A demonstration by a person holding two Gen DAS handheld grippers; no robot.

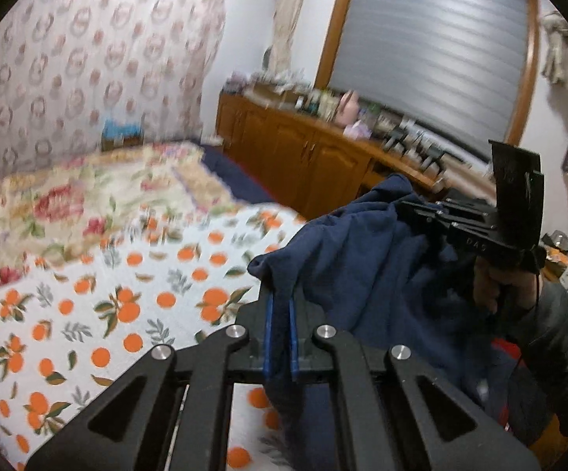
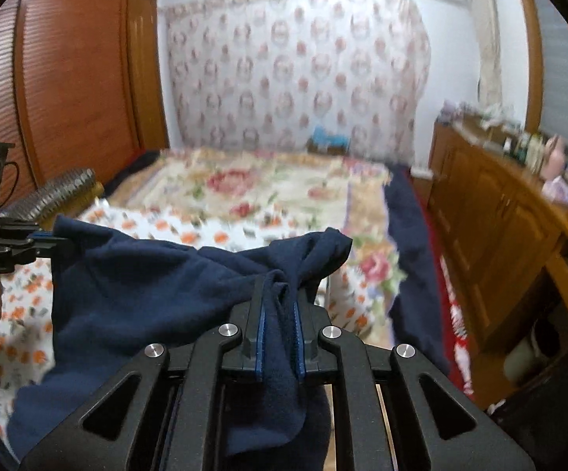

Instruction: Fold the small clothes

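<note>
A navy blue garment (image 1: 362,259) hangs lifted above the bed between my two grippers. My left gripper (image 1: 280,298) is shut on one bunched edge of it, the cloth pinched between the blue pads. In the right wrist view my right gripper (image 2: 280,290) is shut on another bunched edge of the navy garment (image 2: 146,286), which drapes down over its body. The left gripper (image 2: 50,239) shows at the far left there, holding the opposite corner. In the left wrist view the right gripper (image 1: 417,208) sits at the right, carried by a person's hand (image 1: 488,282).
Below lies a bed with an orange-print sheet (image 1: 107,314) and a floral quilt (image 2: 276,184) further back. A wooden cabinet (image 1: 303,157) crowded with small items runs along the right side. A wooden wardrobe (image 2: 76,78) stands left of the bed.
</note>
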